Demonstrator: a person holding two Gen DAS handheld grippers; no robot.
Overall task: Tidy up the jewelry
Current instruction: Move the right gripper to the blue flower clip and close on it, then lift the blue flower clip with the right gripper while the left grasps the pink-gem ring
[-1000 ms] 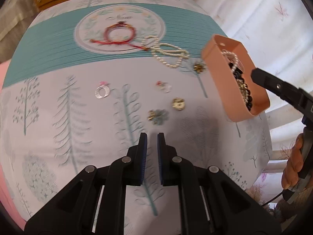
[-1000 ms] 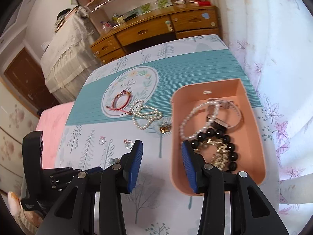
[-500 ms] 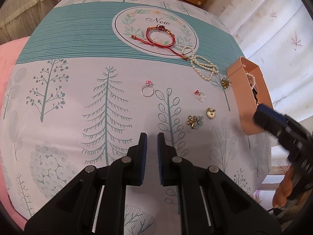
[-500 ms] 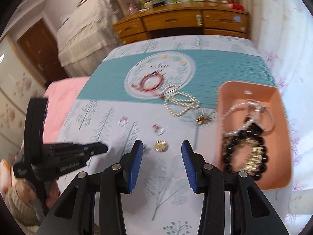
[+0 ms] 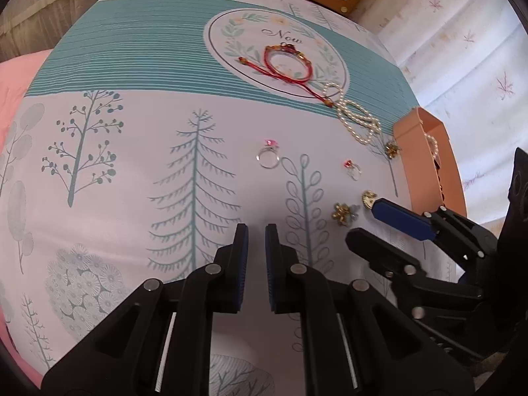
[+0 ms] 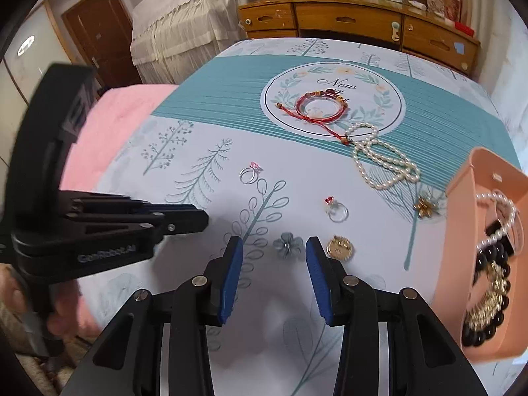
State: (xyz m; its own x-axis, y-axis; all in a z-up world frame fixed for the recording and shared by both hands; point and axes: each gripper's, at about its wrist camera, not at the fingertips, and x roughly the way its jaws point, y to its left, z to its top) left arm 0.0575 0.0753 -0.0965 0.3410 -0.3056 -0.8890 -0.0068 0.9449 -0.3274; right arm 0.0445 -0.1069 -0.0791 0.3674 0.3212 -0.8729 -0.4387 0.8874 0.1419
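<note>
Right gripper (image 6: 274, 264) has swung away from peach tray (image 6: 462, 231), now low over tablecloth (image 6: 198, 151), jaws partly open, empty, grey flower brooch (image 6: 287, 246) framed between fingertips, not touched. Gold round charm (image 6: 340, 247) just right of it. Left gripper (image 5: 256, 244) closed, holding nothing, hovering over cloth. Rings, pearl strand (image 6: 382, 161), red bracelet (image 6: 318, 107) loose on cloth; tray holds pearl and black beads.
</note>
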